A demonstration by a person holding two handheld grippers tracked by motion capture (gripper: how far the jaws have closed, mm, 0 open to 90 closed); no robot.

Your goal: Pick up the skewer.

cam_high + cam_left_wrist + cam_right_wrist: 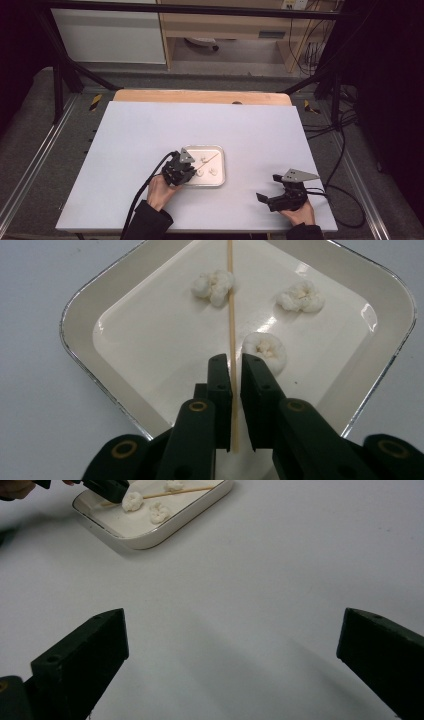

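Note:
A white square tray (80, 325) holds three white puffy pieces (214, 286) and a thin wooden skewer (231, 305) lying across it. My left gripper (234, 360) reaches over the tray's near corner, its jaws drawn close on either side of the skewer's near end. The skewer lies against the left-hand jaw, and a thin gap shows on the other side. In the high view the left gripper (189, 169) sits at the tray's (222, 165) left edge. My right gripper (268, 186) rests open on the table to the right, nothing between its jaws (233, 615).
The tray (165, 532) sits near the middle of a white tabletop (150, 130), whose wooden back edge (200, 96) runs along the far side. Black frame posts and cables stand beyond the table's right side.

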